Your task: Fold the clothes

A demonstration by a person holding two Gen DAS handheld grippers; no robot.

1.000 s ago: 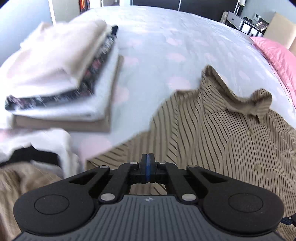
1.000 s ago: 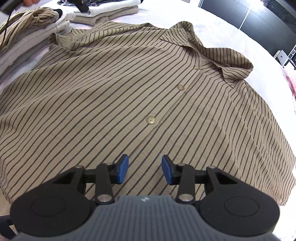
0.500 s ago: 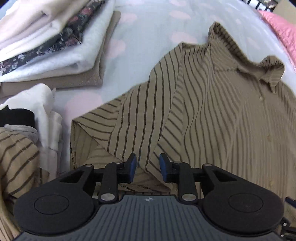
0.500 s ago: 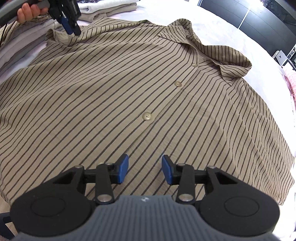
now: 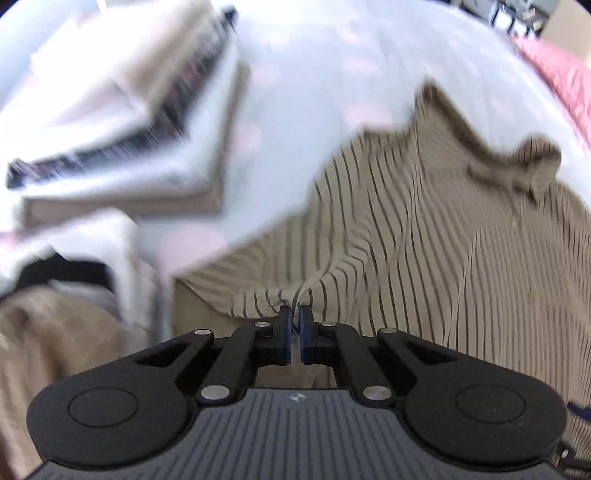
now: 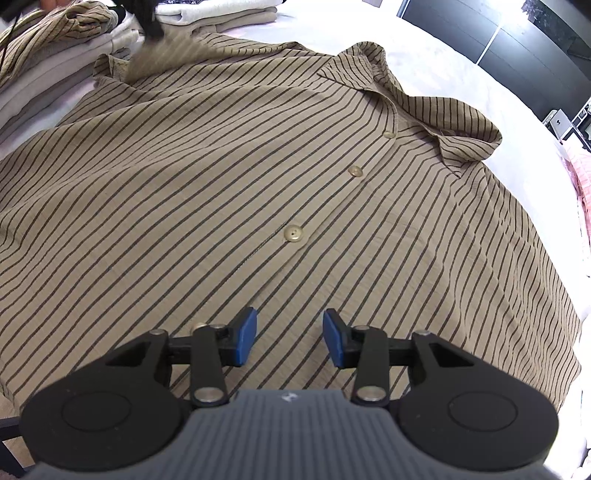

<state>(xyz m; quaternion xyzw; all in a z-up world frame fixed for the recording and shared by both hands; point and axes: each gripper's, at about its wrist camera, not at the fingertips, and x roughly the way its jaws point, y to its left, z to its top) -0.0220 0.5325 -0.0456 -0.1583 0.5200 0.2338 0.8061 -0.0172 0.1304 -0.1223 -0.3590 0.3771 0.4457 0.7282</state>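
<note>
A tan shirt with dark stripes (image 6: 258, 166) lies buttoned and face up on the bed, collar toward the far right. My left gripper (image 5: 294, 317) is at the shirt's (image 5: 424, 240) sleeve side. Its jaws are closing, and a pinch of striped fabric is pressed between the blue pads, with the cloth drawn up into a ridge. The right wrist view shows that gripper only as a dark blur at the far top left (image 6: 147, 18). My right gripper (image 6: 290, 338) hovers open over the lower front beside the button line, with nothing between its pads.
A stack of folded clothes (image 5: 129, 129) sits on the white bedsheet (image 5: 314, 74) to the far left. Loose tan and white garments (image 5: 55, 314) are heaped at the near left. A pink pillow (image 5: 554, 74) lies at the far right.
My left gripper opened over the sleeve fabric, then closed on it and pulled it up, and its view is now blurred. The right gripper kept still and open.
</note>
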